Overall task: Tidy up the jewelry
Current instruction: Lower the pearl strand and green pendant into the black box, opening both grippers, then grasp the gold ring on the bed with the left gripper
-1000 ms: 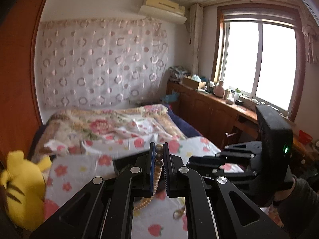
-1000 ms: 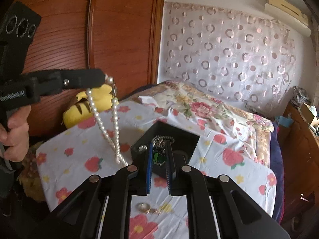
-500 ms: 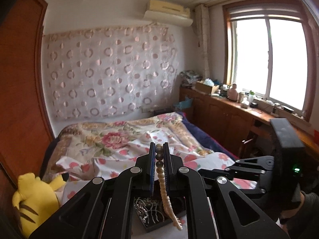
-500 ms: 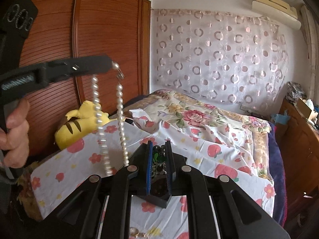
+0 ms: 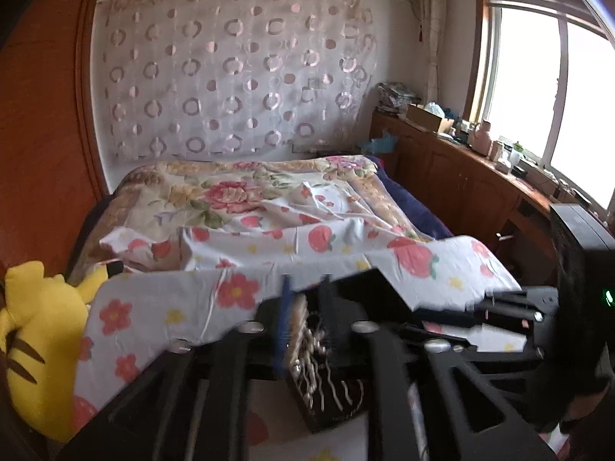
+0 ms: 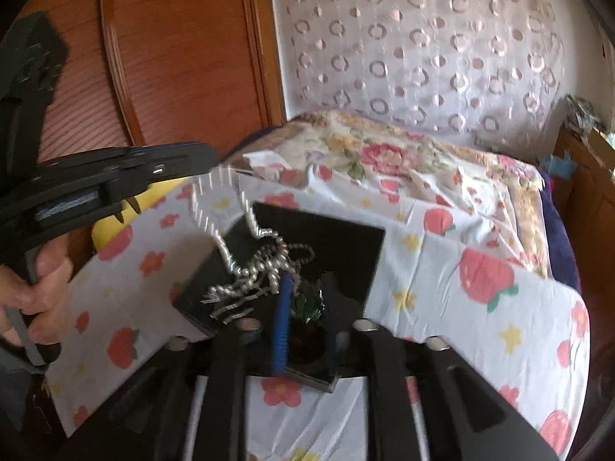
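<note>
A black jewelry tray (image 6: 338,238) lies on the strawberry-print cloth on the board. My left gripper (image 6: 209,163) is at the tray's upper left, shut on a pearl necklace (image 6: 246,265) whose lower end piles in the tray. In the left wrist view the left gripper (image 5: 305,299) shows the necklace (image 5: 303,345) between its fingers, hanging into the tray (image 5: 357,292). My right gripper (image 6: 305,299) is over the tray's near part, its fingers a little apart around a green pendant (image 6: 307,303); the image is blurred.
A yellow plush toy (image 5: 34,338) sits at the left edge of the board. A bed with a floral quilt (image 5: 246,192) lies behind. A wooden wardrobe (image 6: 173,57) is at the left and a wooden counter (image 5: 480,176) under the window at the right.
My left gripper has come down from high above the board, and the hanging pearl necklace now piles into the tray. My right gripper has moved forward over the tray.
</note>
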Tool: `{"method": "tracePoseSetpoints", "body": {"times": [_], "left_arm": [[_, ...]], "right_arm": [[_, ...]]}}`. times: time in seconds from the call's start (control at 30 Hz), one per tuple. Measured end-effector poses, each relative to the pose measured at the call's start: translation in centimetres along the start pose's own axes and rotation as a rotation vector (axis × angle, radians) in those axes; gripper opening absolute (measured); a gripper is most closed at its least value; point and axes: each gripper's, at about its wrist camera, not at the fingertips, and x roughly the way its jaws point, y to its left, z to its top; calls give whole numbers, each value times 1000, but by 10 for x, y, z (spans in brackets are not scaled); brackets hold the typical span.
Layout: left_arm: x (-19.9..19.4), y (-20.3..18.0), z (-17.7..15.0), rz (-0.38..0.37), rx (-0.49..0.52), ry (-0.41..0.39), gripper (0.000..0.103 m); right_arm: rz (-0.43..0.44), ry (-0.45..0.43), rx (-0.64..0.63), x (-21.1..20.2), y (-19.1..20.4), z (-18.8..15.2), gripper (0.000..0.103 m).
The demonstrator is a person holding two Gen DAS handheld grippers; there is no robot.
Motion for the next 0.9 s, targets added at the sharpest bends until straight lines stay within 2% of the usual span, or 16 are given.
{"method": "tracePoseSetpoints", "body": {"times": [0.03, 0.1, 0.17, 0.27, 0.3, 0.37, 0.43, 0.7, 0.77, 0.9], "left_arm": [[-3, -2, -4, 2, 10, -5, 38], [-11, -7, -14, 7, 39, -10, 46], [-18, -13, -25, 15, 64, -8, 61], [-29, -23, -48, -6, 92, -8, 77], [-33, -27, -58, -11, 99, -6, 79], [-36, -33, -74, -22, 105, 7, 86], [-37, -38, -89, -40, 107, 30, 89], [-25, -69, -121, -130, 160, 124, 88], [-19, -78, -125, -157, 171, 155, 79], [-7, -89, -132, -202, 186, 215, 68]], "right_arm": [[3, -11, -1, -3, 0, -2, 44], [-3, -28, 3, -12, -1, -5, 44], [-6, -47, 4, -25, -1, -10, 44], [-1, -35, -23, -44, 2, -26, 44], [2, -24, -34, -48, 3, -33, 44], [6, 11, -62, -52, 8, -51, 34], [-9, 47, -85, -53, 11, -70, 29], [-25, 57, -59, -67, 7, -104, 29], [-33, 52, -50, -71, 5, -107, 29], [-39, 50, -35, -75, -2, -109, 29]]}}
